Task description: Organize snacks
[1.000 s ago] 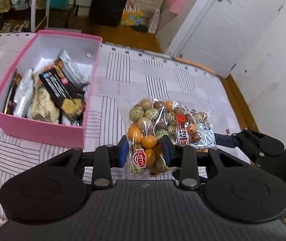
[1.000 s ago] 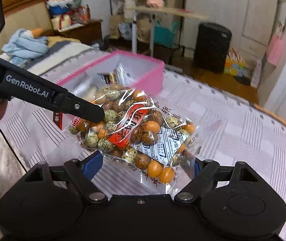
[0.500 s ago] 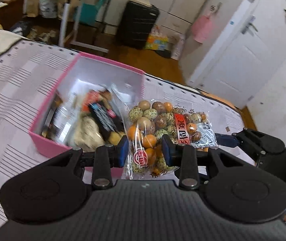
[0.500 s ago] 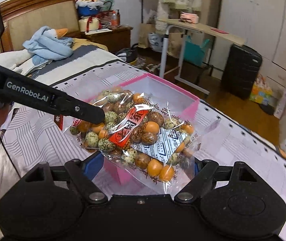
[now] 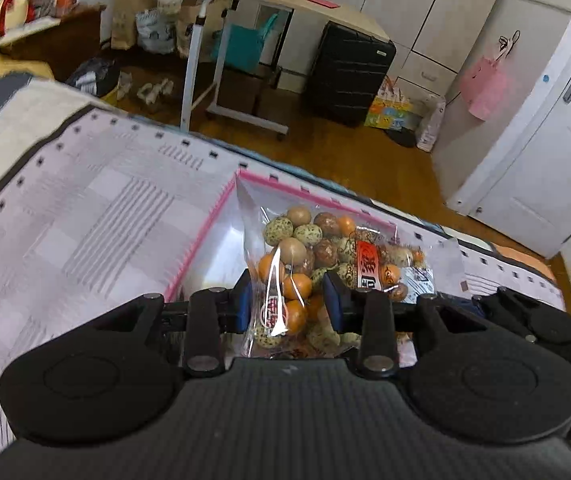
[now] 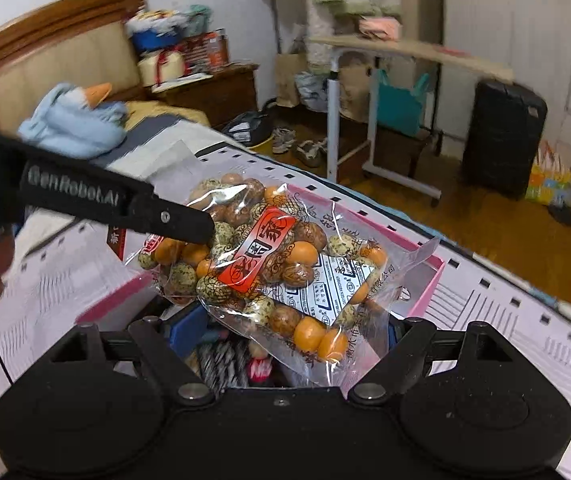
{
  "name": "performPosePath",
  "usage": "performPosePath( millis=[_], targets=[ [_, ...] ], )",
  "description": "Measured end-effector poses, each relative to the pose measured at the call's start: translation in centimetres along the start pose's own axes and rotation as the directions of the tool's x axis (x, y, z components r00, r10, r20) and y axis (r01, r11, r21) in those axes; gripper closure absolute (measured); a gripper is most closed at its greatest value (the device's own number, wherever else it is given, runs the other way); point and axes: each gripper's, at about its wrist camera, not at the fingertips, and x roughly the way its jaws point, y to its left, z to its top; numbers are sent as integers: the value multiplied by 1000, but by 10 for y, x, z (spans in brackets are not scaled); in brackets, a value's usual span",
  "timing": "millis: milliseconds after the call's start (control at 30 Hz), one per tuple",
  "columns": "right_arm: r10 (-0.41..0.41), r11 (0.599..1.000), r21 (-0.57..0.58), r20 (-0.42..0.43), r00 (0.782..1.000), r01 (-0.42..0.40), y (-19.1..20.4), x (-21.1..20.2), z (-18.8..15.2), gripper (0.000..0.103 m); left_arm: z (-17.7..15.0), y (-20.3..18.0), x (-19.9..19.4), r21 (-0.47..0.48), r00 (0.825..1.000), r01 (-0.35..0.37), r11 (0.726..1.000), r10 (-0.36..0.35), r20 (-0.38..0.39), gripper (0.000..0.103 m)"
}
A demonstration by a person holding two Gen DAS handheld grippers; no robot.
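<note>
The left gripper (image 5: 289, 300) has its blue pads either side of one end of a clear bag of coated nuts (image 5: 325, 264), and its jaws are opening a little at this moment, though the plastic and the nuts are still pinched between them. The bag (image 6: 269, 268) hangs in the air over the pink box (image 6: 425, 280), which sits on the striped bedspread (image 5: 85, 232) — from the right wrist view the bag covers most of the box's opening, and a few dark and striped snack packets (image 6: 225, 356) show inside the box beneath it. The bag holds orange, brown and speckled green balls, with a red label across its middle and a printed white panel at the far end. The right gripper (image 6: 285, 328) is spread wide around the other end of the bag; the clear edge of the plastic lies against its right finger, but whether the pads really press on it I cannot tell. The black arm of the left gripper (image 6: 125, 208) reaches in from the left of that view, its tip on the bag's near corner. Behind the bed stand a black suitcase (image 5: 349, 72) and a small side table (image 5: 269, 4) on the wooden floor — well apart from the box.
</note>
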Motion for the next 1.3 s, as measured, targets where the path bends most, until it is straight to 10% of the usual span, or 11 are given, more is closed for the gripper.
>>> performPosePath(
  millis=[300, 967, 1300],
  targets=[
    [48, 986, 159, -15, 999, -45, -30, 39, -1, 14, -6, -11, 47, 103, 982, -176, 979, 168, 82, 47],
    [-100, 992, 85, 98, 990, 92, -16, -84, -41, 18, -43, -37, -63, 174, 993, -39, 984, 18, 120, 47],
    [-276, 949, 216, 207, 939, 231, -14, -182, -83, 17, -77, -77, -129, 268, 984, 1, 964, -49, 172, 43]
  ],
)
